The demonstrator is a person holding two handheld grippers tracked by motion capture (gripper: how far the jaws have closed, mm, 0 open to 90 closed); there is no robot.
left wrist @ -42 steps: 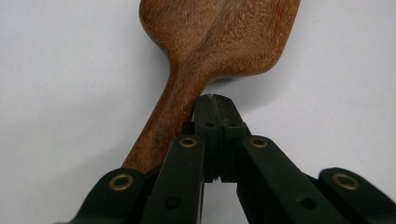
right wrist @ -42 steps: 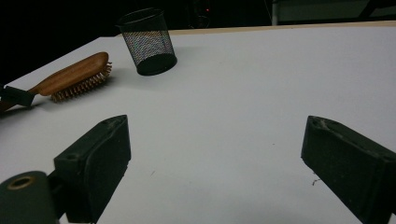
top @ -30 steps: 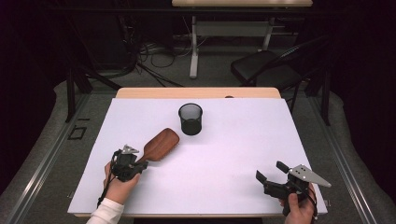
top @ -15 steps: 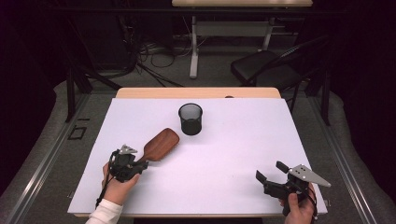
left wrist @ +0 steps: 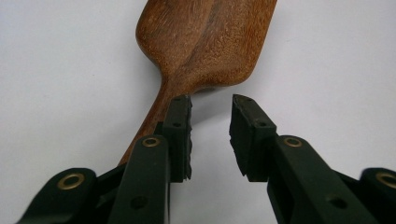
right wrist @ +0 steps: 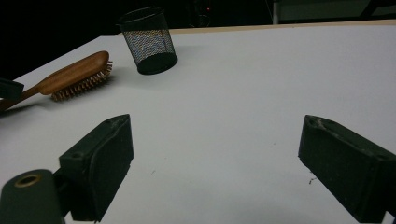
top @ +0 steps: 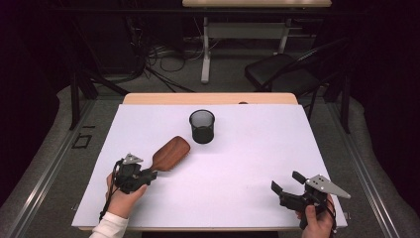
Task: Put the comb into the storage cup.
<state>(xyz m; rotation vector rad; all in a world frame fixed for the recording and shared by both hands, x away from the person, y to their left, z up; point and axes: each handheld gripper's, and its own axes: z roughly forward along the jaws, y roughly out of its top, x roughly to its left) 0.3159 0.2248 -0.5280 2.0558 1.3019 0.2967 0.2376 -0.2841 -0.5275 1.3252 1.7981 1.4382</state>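
Left gripper fingers apart; the wooden hairbrush handle lies against the left finger, head at 12 o'clock, bristles down on the white worktop. Right gripper fingers wide apart, empty.

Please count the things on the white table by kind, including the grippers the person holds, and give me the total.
Wooden hairbrush: 1
Black mesh cup: 1
Hand-held grippers: 2, the left gripper and the right gripper
Total: 4
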